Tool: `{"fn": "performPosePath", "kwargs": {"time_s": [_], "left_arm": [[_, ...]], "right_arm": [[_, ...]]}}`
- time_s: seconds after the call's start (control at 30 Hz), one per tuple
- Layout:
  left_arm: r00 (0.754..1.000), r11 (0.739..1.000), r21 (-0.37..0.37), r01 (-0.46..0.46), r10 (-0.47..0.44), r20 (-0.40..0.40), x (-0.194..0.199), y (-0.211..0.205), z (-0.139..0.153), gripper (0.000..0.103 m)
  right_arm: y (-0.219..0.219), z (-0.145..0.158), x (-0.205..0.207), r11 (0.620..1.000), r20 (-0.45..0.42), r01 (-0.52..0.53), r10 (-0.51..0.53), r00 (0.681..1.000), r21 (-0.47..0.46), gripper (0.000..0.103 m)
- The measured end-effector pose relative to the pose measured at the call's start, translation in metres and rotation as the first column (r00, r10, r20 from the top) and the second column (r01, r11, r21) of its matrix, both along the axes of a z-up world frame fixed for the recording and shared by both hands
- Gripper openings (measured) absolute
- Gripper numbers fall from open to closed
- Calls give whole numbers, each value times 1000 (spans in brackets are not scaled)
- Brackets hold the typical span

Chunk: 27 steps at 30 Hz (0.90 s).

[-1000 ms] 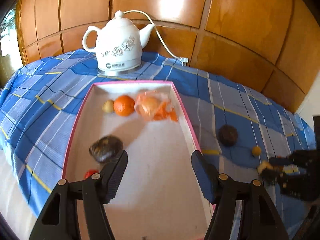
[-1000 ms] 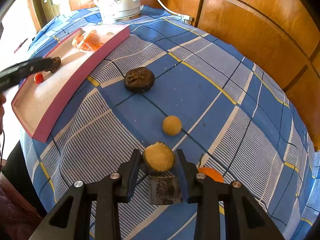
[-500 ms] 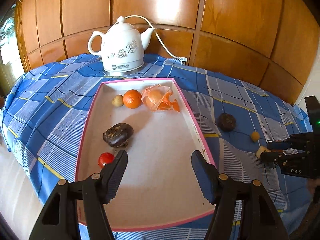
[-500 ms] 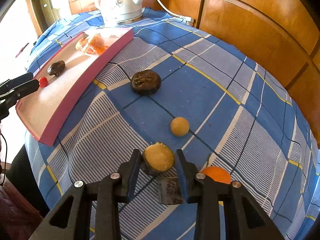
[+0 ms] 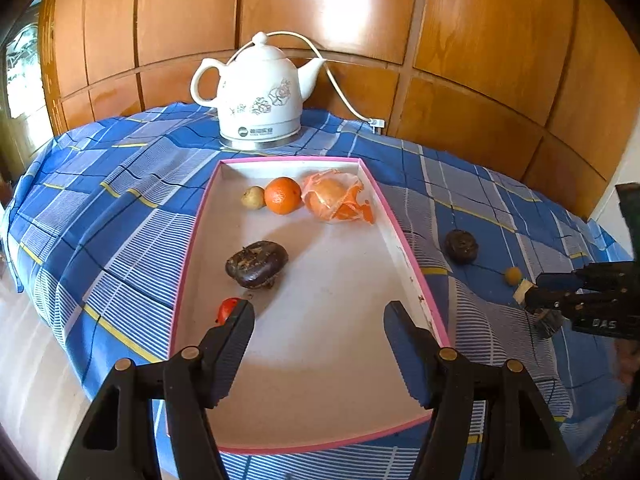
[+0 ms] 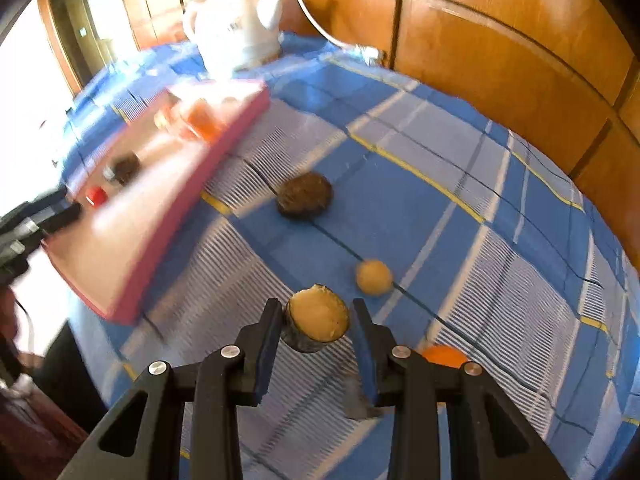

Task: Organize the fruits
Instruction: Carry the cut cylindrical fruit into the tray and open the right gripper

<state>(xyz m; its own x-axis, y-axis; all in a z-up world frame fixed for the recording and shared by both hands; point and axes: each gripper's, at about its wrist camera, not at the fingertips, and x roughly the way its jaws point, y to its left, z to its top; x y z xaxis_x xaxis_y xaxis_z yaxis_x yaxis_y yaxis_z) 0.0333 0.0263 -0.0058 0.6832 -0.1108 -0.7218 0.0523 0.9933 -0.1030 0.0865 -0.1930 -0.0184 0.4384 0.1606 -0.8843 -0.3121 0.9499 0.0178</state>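
I have the halved fruit (image 6: 318, 317) pinched between my right claw (image 6: 316, 320) and seemingly lifted off the cloth, so next I judge it must swing left to the pink tray (image 6: 168, 232), where my left claw (image 5: 319, 334) hangs open and empty.

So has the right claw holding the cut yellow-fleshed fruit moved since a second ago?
Yes. The right claw has lifted the cut yellow-fleshed fruit off the blue checked tablecloth; its shadow is now separate, and the blurred view suggests motion.
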Motion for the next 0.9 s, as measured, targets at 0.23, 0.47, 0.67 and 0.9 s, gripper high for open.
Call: {"fn": "performPosePath", "kwargs": {"time_s": [0.23,0.47,0.67,0.9], "left_arm": [[998,998,-11,-66,66,6,3,24,-2,68],[994,993,-26,-113,113,8,4,42,-3,68],[994,993,-26,-113,113,1,5,43,-6,68],[995,994,-20,-103,103,-9,6,39,-10,68]], "right_arm": [[58,19,5,987,25,-104,102,994,125,35],[119,20,35,973,29,-156,153,988,172,35],[137,-1,75,983,-8,-65,67,998,169,35],[124,-6,74,984,0,-18,18,1000,179,35]]}}
